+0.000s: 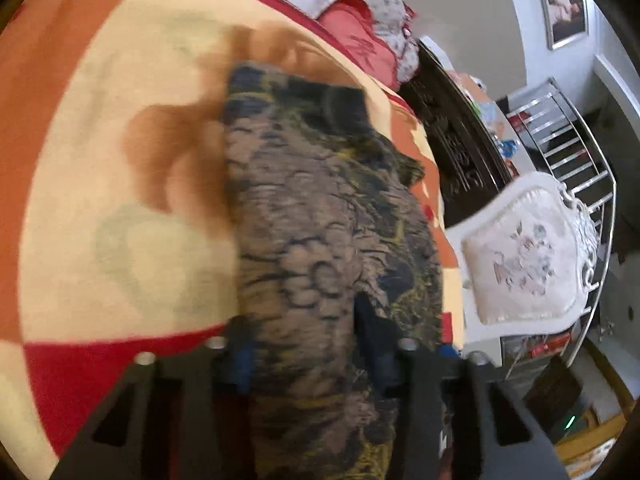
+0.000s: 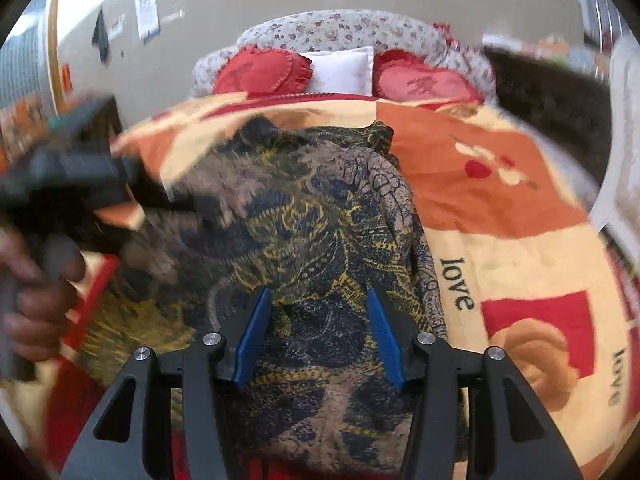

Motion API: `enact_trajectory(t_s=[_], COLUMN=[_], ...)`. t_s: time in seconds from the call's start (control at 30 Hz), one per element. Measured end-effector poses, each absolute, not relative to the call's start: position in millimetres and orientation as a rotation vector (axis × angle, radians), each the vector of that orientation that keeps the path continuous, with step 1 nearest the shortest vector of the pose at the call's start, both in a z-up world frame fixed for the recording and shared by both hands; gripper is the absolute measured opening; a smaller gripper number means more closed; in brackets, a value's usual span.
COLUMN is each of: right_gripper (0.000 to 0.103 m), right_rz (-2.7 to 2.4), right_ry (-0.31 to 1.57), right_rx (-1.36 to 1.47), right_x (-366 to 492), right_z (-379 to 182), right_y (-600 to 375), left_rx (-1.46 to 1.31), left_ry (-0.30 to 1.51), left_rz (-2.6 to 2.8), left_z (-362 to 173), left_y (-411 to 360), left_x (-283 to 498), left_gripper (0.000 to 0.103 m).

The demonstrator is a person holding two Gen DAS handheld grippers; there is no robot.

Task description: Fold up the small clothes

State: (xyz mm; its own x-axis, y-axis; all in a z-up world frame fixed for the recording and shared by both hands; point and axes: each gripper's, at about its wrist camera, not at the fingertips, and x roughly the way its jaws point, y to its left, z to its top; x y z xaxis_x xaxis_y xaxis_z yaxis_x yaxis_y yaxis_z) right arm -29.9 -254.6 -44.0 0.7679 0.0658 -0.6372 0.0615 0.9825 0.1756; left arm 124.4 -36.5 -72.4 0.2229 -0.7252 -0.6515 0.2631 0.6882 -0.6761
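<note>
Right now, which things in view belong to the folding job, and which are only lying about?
For the job:
- patterned garment
- left hand-held gripper
- right hand-held gripper

Lying about:
- red heart cushions
- white pillow
- white chair

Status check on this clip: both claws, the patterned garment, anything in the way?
Left claw gripping patterned garment. Right claw astride it, grip unclear. Garment bunched on blanket. Nothing in the way.

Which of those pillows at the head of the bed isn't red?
The white pillow, a plain rectangle lying between the two red heart-shaped cushions.
</note>
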Motion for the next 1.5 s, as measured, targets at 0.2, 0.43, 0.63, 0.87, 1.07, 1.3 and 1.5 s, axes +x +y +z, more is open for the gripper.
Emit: enact_trajectory(t_s=[0.2,0.43,0.63,0.87,1.07,1.3,1.5], right_gripper=[0.061,0.061,0.062,0.055,0.043,0.043,0.043], right_rz=[0.104,0.349,0.431,0.561,0.406,0.364,0.332], right_ry=[0.656,0.727,0.762,0.766,0.780,0.763,0.764], right_rx=[0.436,0.773,0.907,0.896,0.740,0.678,0.617], right_x=[-19,38,56,56,61,60,59], right_z=[-33,-80,-105,-104,-96,-96,-92], right_y=[-338,-378,-385,-379,-363,-354,-350], left_rx=[-0.455,-0.440,-0.426,-0.445,-0.419,-0.308,-0.163], left_ry=[1.132,1.140,1.129,1.139,1.163,1.103,1.027], left_rz=[-0.679,-0.678,-0.665,-0.664,-0.655,-0.584,-0.482], left_z=[-75,-77,-73,-74,-65,-58,-56], left_y=[-39,-35,-47,-45,-53,-72,-94], left_x=[115,114,114,114,120,110,95], left_gripper=[0.030,0.033,0.034,0.037,0.046,0.054,0.063])
